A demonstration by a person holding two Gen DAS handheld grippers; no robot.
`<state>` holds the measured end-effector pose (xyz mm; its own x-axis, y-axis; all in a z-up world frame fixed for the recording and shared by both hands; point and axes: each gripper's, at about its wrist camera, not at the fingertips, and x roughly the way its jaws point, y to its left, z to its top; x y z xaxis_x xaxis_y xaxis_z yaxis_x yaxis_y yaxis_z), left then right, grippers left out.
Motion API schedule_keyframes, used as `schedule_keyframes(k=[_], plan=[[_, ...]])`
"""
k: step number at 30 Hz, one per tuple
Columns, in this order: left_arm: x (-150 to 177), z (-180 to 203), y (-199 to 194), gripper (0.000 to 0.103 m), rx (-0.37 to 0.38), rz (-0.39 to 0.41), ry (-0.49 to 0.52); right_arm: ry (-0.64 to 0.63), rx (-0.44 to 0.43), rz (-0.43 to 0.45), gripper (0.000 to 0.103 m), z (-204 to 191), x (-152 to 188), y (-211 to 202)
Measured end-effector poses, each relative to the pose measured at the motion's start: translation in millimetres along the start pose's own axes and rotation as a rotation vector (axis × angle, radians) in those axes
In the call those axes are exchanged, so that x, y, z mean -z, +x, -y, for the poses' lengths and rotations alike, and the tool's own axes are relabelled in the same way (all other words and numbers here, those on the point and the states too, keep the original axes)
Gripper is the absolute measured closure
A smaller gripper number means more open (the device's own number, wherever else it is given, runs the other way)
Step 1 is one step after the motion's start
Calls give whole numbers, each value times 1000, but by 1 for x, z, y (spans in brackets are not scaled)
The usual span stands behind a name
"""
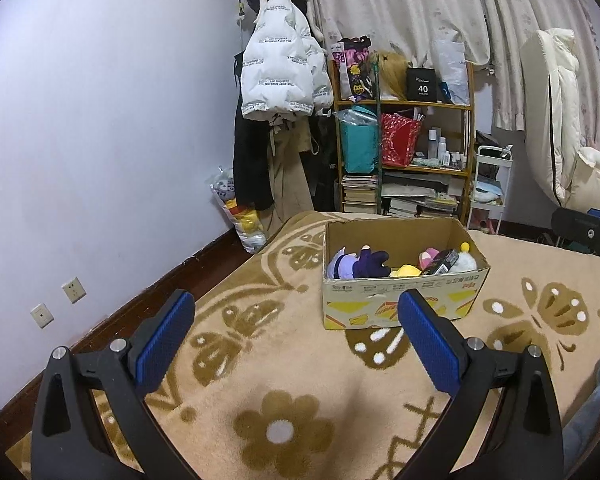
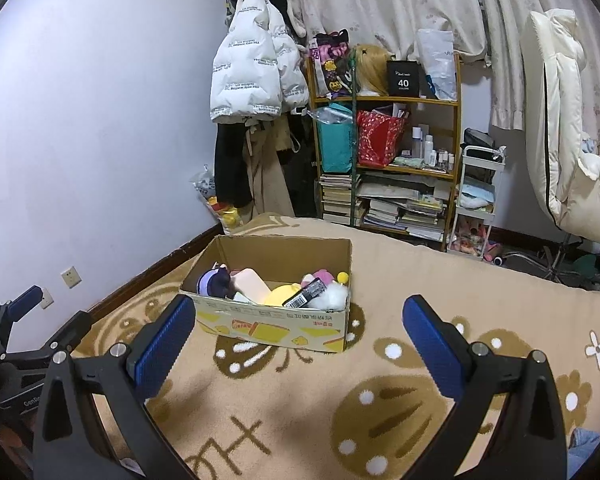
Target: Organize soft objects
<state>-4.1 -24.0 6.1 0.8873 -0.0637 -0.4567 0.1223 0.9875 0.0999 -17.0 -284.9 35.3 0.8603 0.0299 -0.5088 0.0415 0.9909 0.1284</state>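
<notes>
A cardboard box (image 1: 400, 300) stands on a beige blanket with brown butterfly and flower patterns (image 1: 284, 380). It holds several soft toys: a purple plush (image 1: 360, 265), a yellow one (image 1: 406, 271), a pink one (image 1: 428, 256) and a white fluffy one (image 1: 466, 262), plus a black packet (image 1: 442, 263). The box also shows in the right wrist view (image 2: 276, 326), with the purple plush (image 2: 216, 280) and white plush (image 2: 334, 294). My left gripper (image 1: 296, 320) is open and empty, short of the box. My right gripper (image 2: 300, 324) is open and empty, also short of the box.
A wooden shelf (image 1: 404, 152) with bags, bottles and books stands behind the bed, with hanging coats (image 1: 280, 80) to its left. A bag of plush toys (image 1: 240, 216) sits on the floor by the wall. A white cart (image 2: 476, 200) and cream chair (image 2: 560, 120) are at right.
</notes>
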Motion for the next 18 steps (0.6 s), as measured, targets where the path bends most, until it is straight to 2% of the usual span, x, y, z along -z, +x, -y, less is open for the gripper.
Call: schedule_keyframes(k=[18], plan=[[2, 3, 1, 2, 6, -1, -14, 7, -4, -21, 0, 2, 3, 6]])
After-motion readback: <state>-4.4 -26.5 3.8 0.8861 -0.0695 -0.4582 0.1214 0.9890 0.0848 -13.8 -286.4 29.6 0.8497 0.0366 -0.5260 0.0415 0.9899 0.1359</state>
